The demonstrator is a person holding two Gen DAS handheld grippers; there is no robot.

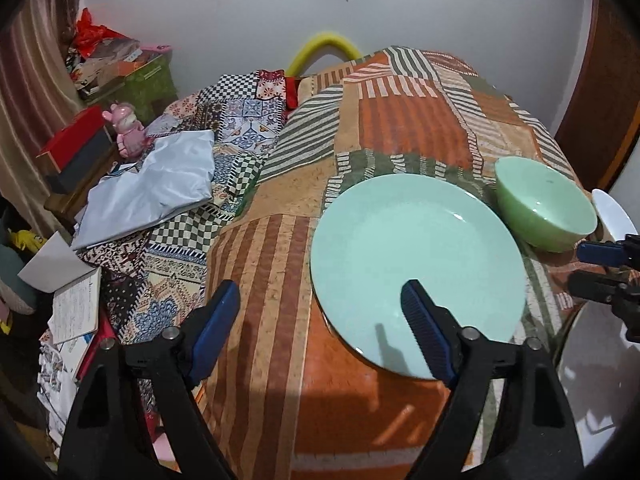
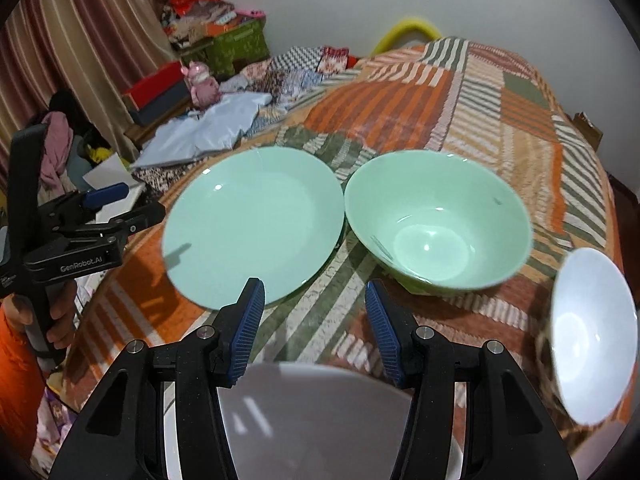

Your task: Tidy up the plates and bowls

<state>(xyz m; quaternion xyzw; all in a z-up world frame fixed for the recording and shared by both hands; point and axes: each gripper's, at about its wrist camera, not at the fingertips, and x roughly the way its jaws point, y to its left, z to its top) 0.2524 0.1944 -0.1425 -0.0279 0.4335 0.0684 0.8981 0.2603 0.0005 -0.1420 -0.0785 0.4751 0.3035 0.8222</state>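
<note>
A mint-green plate (image 2: 252, 224) lies flat just left of an upright green bowl (image 2: 438, 220), with a white bowl (image 2: 596, 332) farther right and a white plate (image 2: 316, 420) nearest.

Mint-green plate (image 2: 252, 224), green bowl (image 2: 438, 220), white bowl (image 2: 594, 332), orange striped patchwork blanket (image 1: 400, 128)

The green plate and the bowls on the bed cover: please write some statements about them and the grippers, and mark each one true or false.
1. The green plate lies left of the green bowl. True.
2. The green bowl holds food. False: it is empty.
3. The left gripper grips the plate. False: its jaws are open, holding nothing.
4. A white bowl stands right of the green bowl. True.
5. The right gripper is open. True.
</note>
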